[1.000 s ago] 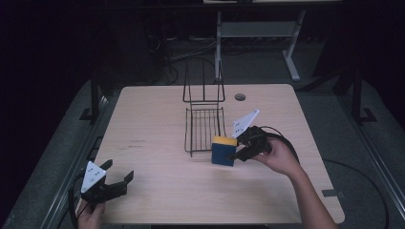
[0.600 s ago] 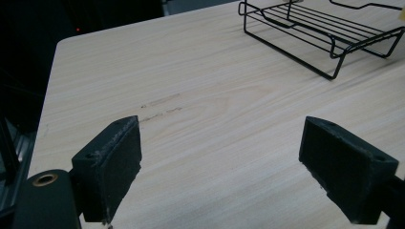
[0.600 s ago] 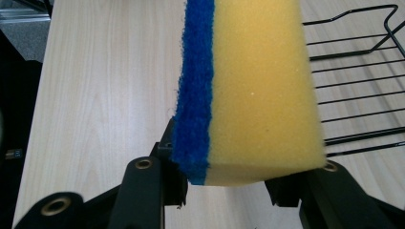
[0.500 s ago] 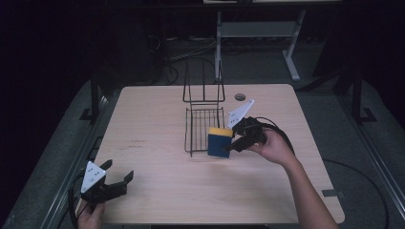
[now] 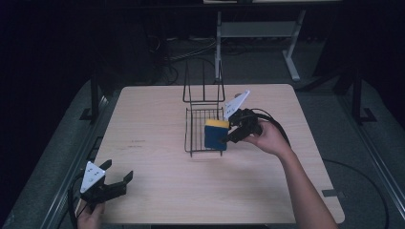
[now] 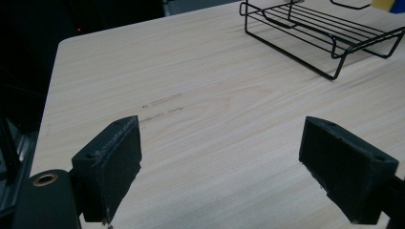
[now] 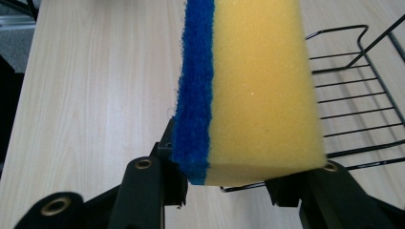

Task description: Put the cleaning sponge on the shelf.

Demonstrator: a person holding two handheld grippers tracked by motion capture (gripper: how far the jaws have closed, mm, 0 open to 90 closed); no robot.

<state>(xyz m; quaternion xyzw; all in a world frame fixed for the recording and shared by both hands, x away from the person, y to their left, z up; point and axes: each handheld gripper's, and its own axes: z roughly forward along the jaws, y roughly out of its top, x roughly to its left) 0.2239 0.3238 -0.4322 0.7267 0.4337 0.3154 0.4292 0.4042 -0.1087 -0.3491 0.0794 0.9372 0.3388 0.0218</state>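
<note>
Right gripper: my right gripper (image 5: 228, 137) is clamped on the one sponge (image 5: 216, 135), its two black jaws pressing the foam from either side; the grey three-cornered plate stands up over it.
Sponge: a single block, soft yellow foam with fine open pores, backed by a thinner, rough blue scouring layer with a fuzzy edge (image 7: 248, 90). I hold it up on edge, yellow face uppermost in the high view, at the right front corner of the wire rack; whether it touches the wires I cannot tell.
Wire rack: one rack (image 5: 198, 125) of thin black metal rod, a low flat tray of parallel bars with raised, bent-rod sides, and a taller upright frame of the same rod rising at its far end. It stands a little beyond the middle of the worktop, toward the far edge.
Left gripper: my left gripper (image 5: 117, 182) rests at the near left corner of the worktop with its jaws spread wide and nothing between them. The two pads (image 6: 111, 167) are blocky, matt black, lightly grained, scuffed at the rim.
Worktop: one rectangular table (image 5: 153, 114) in pale wood grain, smooth, with rounded corners; a few faint dark scuff marks (image 6: 160, 107) lie toward its left edge.
Count: two grippers, one sponge, one rack.
</note>
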